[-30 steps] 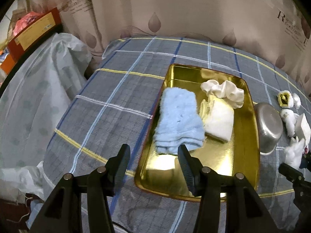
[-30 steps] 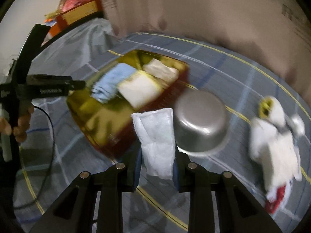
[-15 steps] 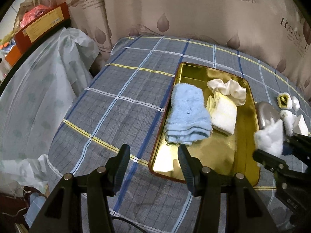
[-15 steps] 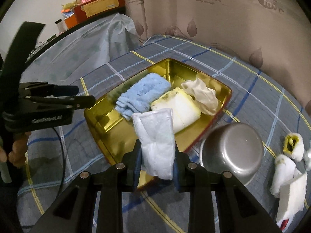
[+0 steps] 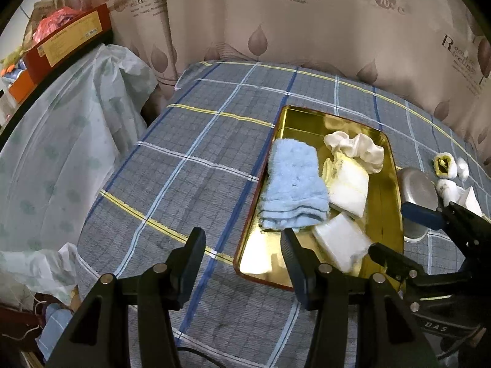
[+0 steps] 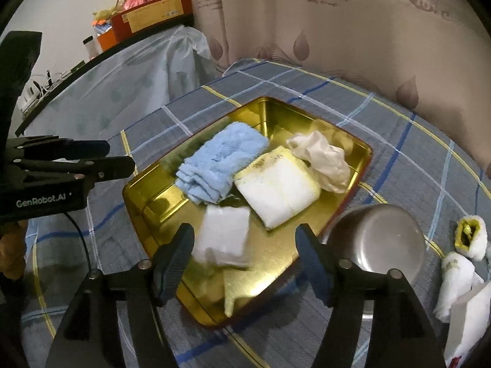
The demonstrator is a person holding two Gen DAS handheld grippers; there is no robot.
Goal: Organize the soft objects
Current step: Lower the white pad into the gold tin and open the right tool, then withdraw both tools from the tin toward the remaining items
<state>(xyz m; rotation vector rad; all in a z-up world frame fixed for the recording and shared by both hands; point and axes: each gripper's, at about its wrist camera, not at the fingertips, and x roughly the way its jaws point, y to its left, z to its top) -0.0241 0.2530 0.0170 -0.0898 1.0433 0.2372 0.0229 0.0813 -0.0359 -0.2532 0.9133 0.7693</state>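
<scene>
The small white folded cloth (image 6: pixel 224 236) lies in the near end of the shiny gold metal tray (image 6: pixel 359 165), blurry, right in the gap of the right gripper (image 6: pixel 245 256). Its fingers (image 6: pixel 173 254) are opening and do not press it. The cloth's long side runs away from the fingers, toward the fluffy light blue towel (image 6: pixel 221 162) and the thick white and yellow pad (image 6: pixel 279 190) behind it. A crumpled cream cloth (image 6: pixel 322 159) sits at the far end. The left gripper (image 5: pixel 242 259) waits wide and empty over the tray's near left corner, above the checked grey worktop (image 5: pixel 190 165). More white soft things (image 6: pixel 454 273) lie past the upside-down steel bowl (image 6: pixel 377 239), nearer the right hand.
</scene>
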